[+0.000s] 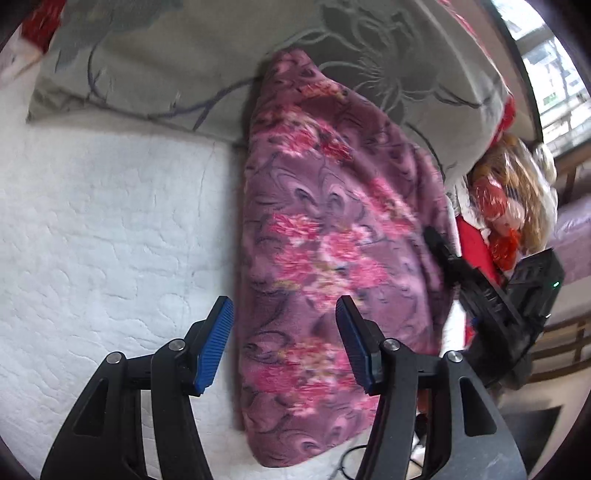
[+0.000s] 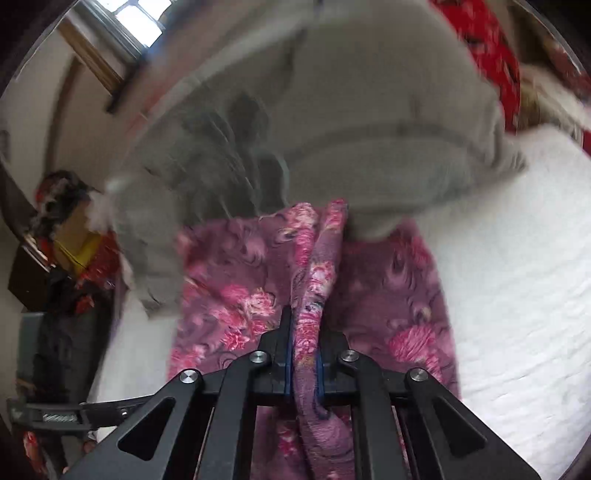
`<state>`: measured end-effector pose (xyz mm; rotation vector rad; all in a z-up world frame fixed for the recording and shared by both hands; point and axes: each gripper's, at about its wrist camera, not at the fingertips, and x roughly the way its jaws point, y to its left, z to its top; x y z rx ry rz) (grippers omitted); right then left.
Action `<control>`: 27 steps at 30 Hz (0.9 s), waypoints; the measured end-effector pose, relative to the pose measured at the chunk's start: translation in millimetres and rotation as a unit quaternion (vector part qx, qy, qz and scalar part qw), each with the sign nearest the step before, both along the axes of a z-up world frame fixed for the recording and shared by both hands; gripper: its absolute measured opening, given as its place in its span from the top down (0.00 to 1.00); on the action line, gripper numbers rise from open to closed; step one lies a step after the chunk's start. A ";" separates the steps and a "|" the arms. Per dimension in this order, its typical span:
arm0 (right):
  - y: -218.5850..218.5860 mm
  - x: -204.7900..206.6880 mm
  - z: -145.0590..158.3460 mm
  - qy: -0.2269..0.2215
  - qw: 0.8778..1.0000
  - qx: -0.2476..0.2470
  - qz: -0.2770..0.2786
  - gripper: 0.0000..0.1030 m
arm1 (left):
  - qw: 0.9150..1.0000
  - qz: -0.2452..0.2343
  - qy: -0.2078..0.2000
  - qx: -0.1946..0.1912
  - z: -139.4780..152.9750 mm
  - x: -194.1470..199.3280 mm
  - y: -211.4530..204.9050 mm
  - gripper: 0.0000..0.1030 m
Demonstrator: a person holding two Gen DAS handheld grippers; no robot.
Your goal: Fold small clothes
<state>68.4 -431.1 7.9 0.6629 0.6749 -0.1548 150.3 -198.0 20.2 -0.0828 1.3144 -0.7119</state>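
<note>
The floral fleece garment [image 2: 236, 291] looks soft and light; right gripper [image 2: 303, 332] jaws pinch its bunched fold, left gripper [image 1: 284, 343] jaws gape empty above it.

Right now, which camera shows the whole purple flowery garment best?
The left wrist view: the purple flowery garment lies nearly whole on the white bedcover. The right wrist view shows only a bunched fold pinched in the right tool.

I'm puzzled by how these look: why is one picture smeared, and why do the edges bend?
Right wrist view: motion blur smears the grey pillow and window, while the gripper stays sharp. Left wrist view: sharper, the floral cloth only softly blurred. Both: the fisheye lens curves edges and darkens corners.
</note>
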 end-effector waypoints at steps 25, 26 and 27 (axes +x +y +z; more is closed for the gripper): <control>23.6 -99.9 -23.5 0.095 0.995 -0.037 0.002 0.61 | 0.990 -0.061 -0.052 0.117 -32.0 -85.2 -18.7 0.39; 20.8 -99.1 -38.3 0.127 0.991 -0.042 0.005 0.62 | 0.990 -0.060 -0.049 0.116 -33.3 -82.7 -14.6 0.39; 19.1 -101.2 -44.6 0.136 0.990 -0.044 0.007 0.62 | 0.990 -0.060 -0.048 0.116 -33.7 -82.3 -13.9 0.39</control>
